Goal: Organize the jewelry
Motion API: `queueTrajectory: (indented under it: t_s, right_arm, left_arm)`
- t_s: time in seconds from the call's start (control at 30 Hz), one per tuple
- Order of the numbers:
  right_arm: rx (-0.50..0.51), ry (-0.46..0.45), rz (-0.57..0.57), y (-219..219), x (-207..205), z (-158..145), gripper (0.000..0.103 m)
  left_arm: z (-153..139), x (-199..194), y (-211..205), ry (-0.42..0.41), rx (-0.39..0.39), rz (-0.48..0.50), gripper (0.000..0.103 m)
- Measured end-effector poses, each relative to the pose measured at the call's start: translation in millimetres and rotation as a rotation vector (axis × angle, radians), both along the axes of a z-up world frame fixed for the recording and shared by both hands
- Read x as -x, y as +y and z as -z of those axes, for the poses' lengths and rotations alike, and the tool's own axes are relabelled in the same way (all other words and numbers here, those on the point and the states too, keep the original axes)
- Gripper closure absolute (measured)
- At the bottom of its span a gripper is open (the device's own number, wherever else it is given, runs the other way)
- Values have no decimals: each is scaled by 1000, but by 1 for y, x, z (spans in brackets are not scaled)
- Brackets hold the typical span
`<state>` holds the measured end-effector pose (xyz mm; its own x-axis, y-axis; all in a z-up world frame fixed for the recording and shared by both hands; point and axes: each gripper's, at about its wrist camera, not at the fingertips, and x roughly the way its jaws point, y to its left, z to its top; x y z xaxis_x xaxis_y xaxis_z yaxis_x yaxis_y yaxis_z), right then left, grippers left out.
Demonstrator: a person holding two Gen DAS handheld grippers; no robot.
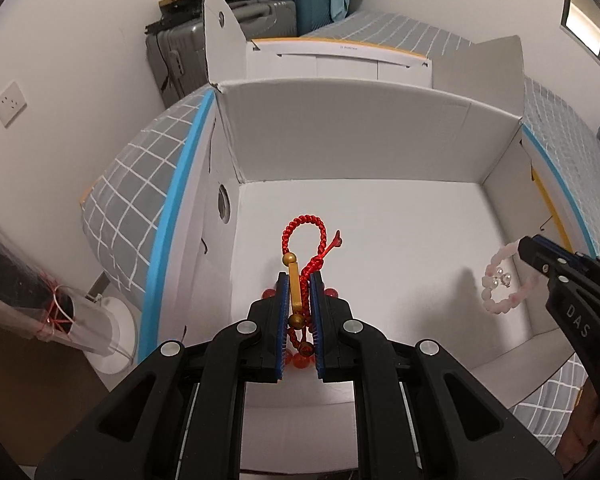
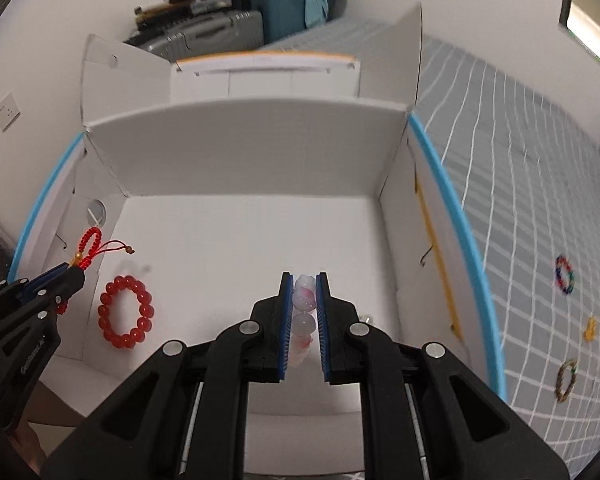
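A: How is the light?

B: Soft and even indoors. The white box (image 1: 360, 148) is bright inside, without harsh glare. A faint grey shadow lies on the box floor just left of the pink bracelet (image 1: 500, 280).

A: Sharpness?

B: The left view is crisp. In the right view the checked bedspread (image 2: 520, 160) right of the box smears. Both views bow at the edges, with black corners.

Your left gripper (image 1: 300, 276) is hanging over the box's (image 2: 244, 152) left side, your right gripper (image 2: 304, 278) nearer its middle. A beaded bracelet (image 2: 125, 310) is lying inside (between them), while three more pieces (image 2: 565, 274) are sitting on the bed (image 2: 520, 128), right of the box.
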<state>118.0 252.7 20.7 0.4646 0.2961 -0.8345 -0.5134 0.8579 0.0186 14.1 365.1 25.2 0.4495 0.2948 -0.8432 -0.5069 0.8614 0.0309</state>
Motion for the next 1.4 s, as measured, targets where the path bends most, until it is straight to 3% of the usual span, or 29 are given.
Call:
queueTrajectory:
  t_s: [0.3,0.33,0.4,0.57,0.8,0.83,1.0,1.2,1.4]
  right_arm:
    - [0,32,18,1,-1,9,87]
    - [-8,27,16,1,0,8,82]
    - [-19,4,17,0,3,1,62]
    - [-18,-66,9,-4,14,-20,31]
    - [-67,-203,28,-25,30,-69,13]
    - [-73,-231,42,-31,32,-77,11]
    - [-99,-290,95,-63,26,-101,7]
    - [-106,-308,175,-125,16,-111,7]
    - [-55,-308,271,-199,-3,-104,7]
  left_arm:
    - [1,1,-1,-3,9,9,91]
    - [0,1,-2,-5,8,7,89]
    - [-3,3,-3,-15,9,5,89]
    - [-16,11,-6,-58,5,2,84]
    - [-52,31,-25,-170,-50,-2,29]
    - [-57,34,-30,-189,-60,6,22]
    - [-76,43,-52,-243,-77,46,9]
    - [-93,43,-99,-294,-103,129,6]
    - [-91,33,-159,-303,-79,234,6]
